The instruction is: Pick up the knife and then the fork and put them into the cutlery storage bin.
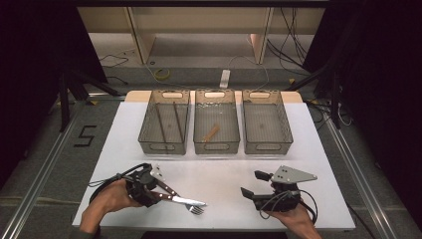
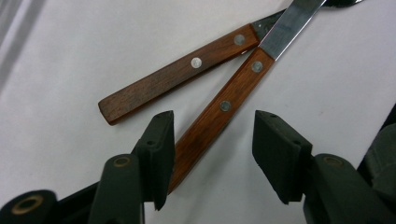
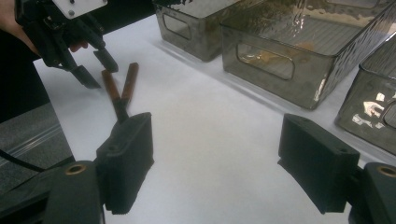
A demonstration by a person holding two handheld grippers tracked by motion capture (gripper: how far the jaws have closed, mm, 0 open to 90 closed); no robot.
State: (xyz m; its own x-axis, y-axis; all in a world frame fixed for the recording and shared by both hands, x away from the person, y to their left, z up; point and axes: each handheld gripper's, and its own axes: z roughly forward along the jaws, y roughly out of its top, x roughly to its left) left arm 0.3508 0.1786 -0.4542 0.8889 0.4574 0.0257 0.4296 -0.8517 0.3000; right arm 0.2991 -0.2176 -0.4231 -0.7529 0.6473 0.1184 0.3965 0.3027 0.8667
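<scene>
A knife (image 1: 188,200) and a fork (image 1: 195,209), both with wooden handles, lie crossed on the white table (image 1: 224,174) at the front left. My left gripper (image 1: 155,189) is low over the handle ends. In the left gripper view the knife handle (image 2: 219,112) runs between the jaws of this gripper (image 2: 215,123), close against the left pad, while the right pad stands apart from it. The fork handle (image 2: 177,74) lies just beyond the jaws. My right gripper (image 1: 250,182) rests at the front right, open, with bare table between its jaws (image 3: 215,144).
Three smoky clear bins stand in a row at the back of the table. The left bin (image 1: 163,148) holds thin dark sticks, the middle bin (image 1: 217,148) a small wooden piece, and the right bin (image 1: 267,148) looks bare inside. Dark floor and cables surround the table.
</scene>
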